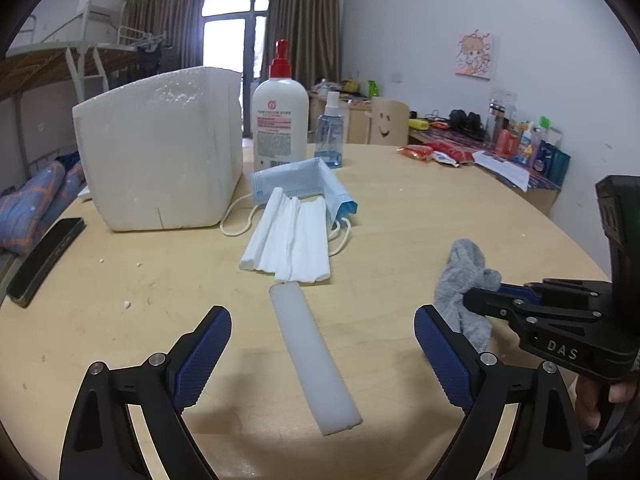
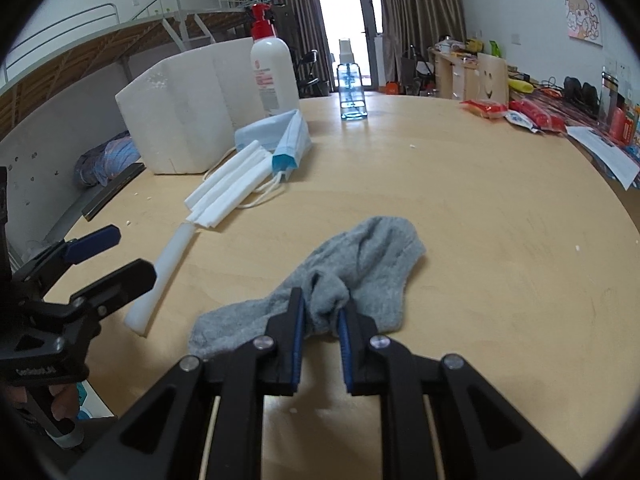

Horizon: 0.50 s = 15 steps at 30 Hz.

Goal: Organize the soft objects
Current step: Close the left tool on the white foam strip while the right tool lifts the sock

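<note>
Right claw, low in the frame's centre, pinches a bunched fold of the grey sock lying on the table. Left claw stands wide apart around the white foam stick, not touching it; folded tissues and a face mask lie above, centre frame.

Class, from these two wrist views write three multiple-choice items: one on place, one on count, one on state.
1. Where does the white foam stick lie?
A. between the open left gripper fingers
B. inside the white foam box
C. on the blue face mask

2. How many bottles stand behind the mask?
A. one
B. two
C. four

3. The right gripper is:
A. wide open
B. shut on the grey sock
C. holding a phone

Answers: 1 A, the stick runs between the fingers; 2 B, pump bottle and spray bottle; 3 B, pads pinch the fabric.
</note>
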### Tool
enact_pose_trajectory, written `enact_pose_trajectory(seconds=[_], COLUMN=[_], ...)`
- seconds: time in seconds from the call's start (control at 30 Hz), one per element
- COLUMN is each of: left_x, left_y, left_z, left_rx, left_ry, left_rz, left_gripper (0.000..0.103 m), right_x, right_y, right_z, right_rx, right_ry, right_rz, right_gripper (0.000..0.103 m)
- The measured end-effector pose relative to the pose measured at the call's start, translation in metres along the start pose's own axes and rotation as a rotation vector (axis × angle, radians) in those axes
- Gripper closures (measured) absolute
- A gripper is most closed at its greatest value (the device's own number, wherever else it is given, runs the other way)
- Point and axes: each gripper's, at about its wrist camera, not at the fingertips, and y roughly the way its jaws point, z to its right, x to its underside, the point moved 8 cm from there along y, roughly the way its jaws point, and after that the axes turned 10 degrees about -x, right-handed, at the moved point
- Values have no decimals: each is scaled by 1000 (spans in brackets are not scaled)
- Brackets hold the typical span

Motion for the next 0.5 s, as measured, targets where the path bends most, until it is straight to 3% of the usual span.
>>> enact_pose_trajectory(seconds=[0.43,0.5], left_x=[8,11], left_y=[20,23], left_z=[4,5], left_rx=[-71,-80], left_ry=[-19,-13], left_rz=[-100,-116], left_gripper=[39,47], right_x=[5,5], right_y=[-2,-2], right_z=[1,1], right_rx=[-20,-22], right_ry=[0,0], right_rz=[11,12], right_gripper=[84,84])
